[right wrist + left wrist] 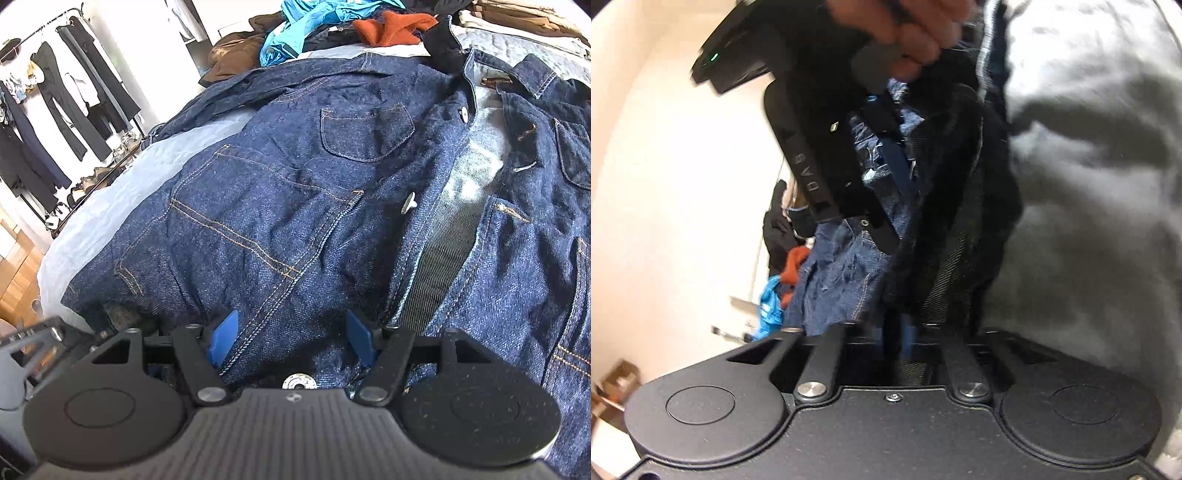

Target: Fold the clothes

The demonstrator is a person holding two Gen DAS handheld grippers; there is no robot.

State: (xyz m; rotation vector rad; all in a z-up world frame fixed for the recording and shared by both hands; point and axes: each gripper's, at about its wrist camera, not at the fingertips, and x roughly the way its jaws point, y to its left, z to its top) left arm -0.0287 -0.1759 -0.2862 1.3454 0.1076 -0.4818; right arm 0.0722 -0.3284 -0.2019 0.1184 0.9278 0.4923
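A dark blue denim jacket [295,177] lies front up and unbuttoned on the bed, collar far from me. My right gripper [291,339] is open, its blue pads [223,339] on either side of the jacket's bottom hem, with denim between them. My left gripper [905,339] is shut on a dark fold of the jacket [953,258], held up close to the camera. In the left wrist view the right gripper's black body [812,155] and the hand holding it sit just beyond, over the denim [842,280].
A pile of clothes, turquoise [295,33] and rust-orange [391,29], lies at the bed's far end. A clothes rack [55,103] with hanging dark garments stands on the left by the wall. Pale bedding [122,199] and wooden floor [18,266] show on the left.
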